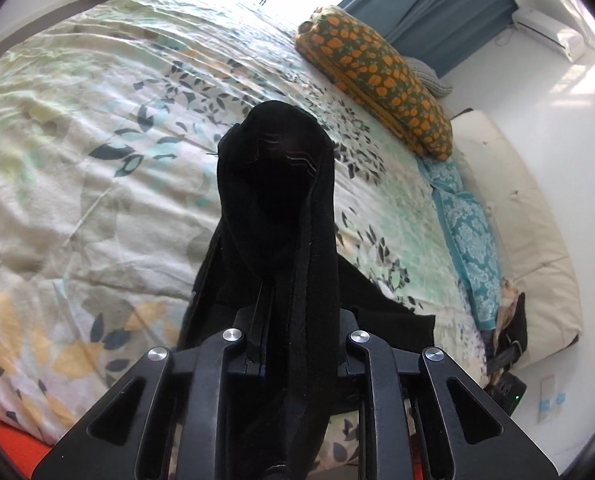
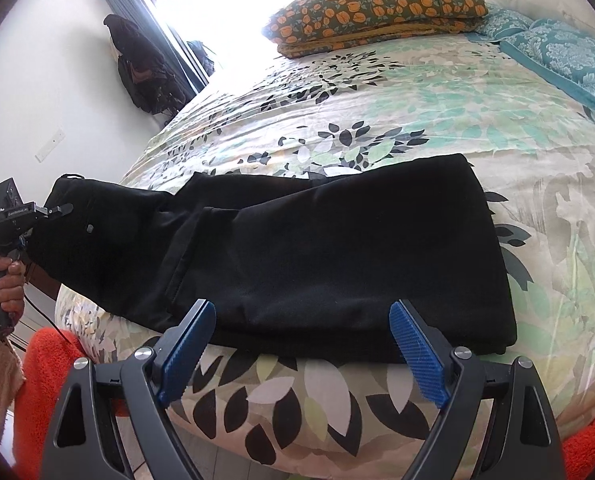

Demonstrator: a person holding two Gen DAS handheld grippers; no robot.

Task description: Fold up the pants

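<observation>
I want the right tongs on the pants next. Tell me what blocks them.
Nothing visible does. The right tongs are open just short of the black pants, with only bare floral bedspread between. The left tongs already grip the pants' far end.

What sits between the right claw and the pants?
Only bare floral bedspread, seen in the right wrist view; the open right claw hovers just short of the black pants.

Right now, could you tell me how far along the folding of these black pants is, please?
Done: the black pants lie on the floral bedspread with the legs laid together, apparently folded once lengthwise. In hand: the left gripper is shut on the end at the bed's edge, and the cloth drapes over its fingers in the left wrist view. The right gripper hangs open, holding nothing. Left: the crosswise folds.
</observation>
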